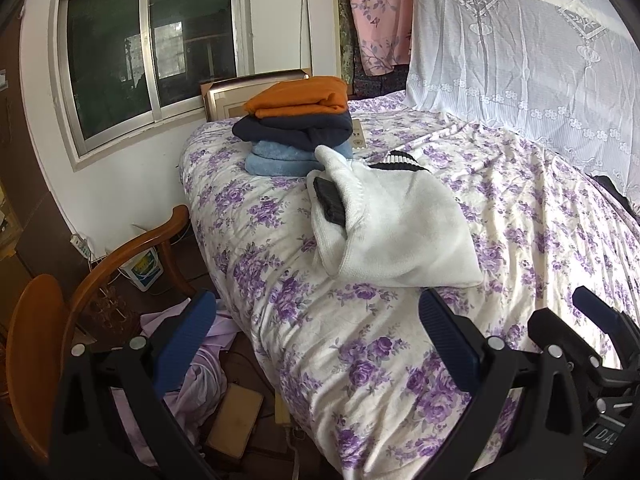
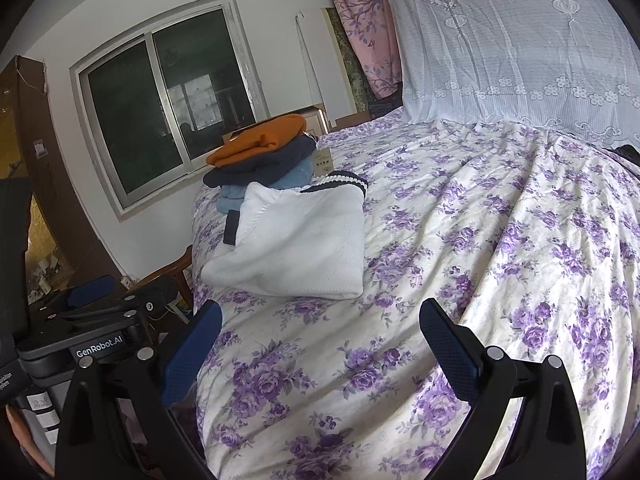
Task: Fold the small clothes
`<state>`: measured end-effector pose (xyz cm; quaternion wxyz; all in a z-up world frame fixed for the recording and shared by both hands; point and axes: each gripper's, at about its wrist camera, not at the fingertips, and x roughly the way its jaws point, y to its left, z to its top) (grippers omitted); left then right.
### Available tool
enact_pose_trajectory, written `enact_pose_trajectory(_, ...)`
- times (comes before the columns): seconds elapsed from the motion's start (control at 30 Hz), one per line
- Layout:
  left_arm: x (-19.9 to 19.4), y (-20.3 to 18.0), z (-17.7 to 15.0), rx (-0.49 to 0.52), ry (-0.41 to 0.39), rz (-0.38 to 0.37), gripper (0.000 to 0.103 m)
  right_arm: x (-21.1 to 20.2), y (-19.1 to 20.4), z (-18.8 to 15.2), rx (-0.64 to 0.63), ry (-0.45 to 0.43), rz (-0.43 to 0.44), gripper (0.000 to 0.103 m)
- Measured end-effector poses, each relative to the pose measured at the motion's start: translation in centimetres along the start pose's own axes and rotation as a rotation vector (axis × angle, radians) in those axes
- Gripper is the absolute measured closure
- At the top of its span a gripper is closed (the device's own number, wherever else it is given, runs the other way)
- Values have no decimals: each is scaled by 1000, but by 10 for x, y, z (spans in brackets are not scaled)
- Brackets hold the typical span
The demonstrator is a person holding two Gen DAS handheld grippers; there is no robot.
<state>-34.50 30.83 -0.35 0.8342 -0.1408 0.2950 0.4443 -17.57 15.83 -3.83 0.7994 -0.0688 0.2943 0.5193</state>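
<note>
A white knit sweater (image 1: 400, 228) with a black-striped hem lies folded on the floral bedspread (image 1: 360, 360), a dark cuff showing at its left fold. The same sweater (image 2: 296, 248) sits mid-bed in the right wrist view. Behind it stands a stack of folded clothes (image 1: 296, 124): orange on top, navy, then light blue; the stack (image 2: 264, 156) also shows from the right. My left gripper (image 1: 316, 328) hangs open in front of the sweater, empty. My right gripper (image 2: 320, 332) is open too, short of the sweater and holding nothing.
A wooden chair (image 1: 100, 280) and lilac cloth (image 1: 200, 380) sit on the floor left of the bed. A window (image 1: 148, 40) is on the back wall. A lace curtain (image 1: 520, 60) hangs at the right. The left gripper body (image 2: 100, 312) is visible from the right.
</note>
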Motion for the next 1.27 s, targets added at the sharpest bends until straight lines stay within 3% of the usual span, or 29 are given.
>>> enact_pose_trajectory(0.2, -15, 7, -1, -20, -68, 1, 4, -1, 4, -1, 5, 8, 44, 3)
enact_pose_trajectory(0.37, -18, 14, 2, -53, -62, 12, 4, -2, 11, -3, -24, 20, 13, 3)
enact_pose_trajectory(0.5, -26, 12, 2, -46, -66, 57, 4, -5, 21, -2, -46, 42, -59, 3)
enact_pose_trajectory(0.57, -32, 9, 1, -29, -72, 118, 4, -9, 26, -1, -65, 57, -86, 3)
enact_pose_trajectory(0.67, -42, 1, -2, 10, -108, 156, 4, -13, 28, 2, -73, 67, -52, 3)
enact_pose_trajectory(0.8, -47, -4, -4, 42, -103, 120, 4, -11, 23, 7, -72, 122, -9, 3)
enact_pose_trajectory(0.93, -48, -5, -6, 36, -98, 66, 4, -11, 14, 6, -27, 121, -16, 3)
enact_pose_trajectory(1.27, -44, -9, -7, 35, -77, 63, 4, -11, 10, 6, -12, 130, -18, 3)
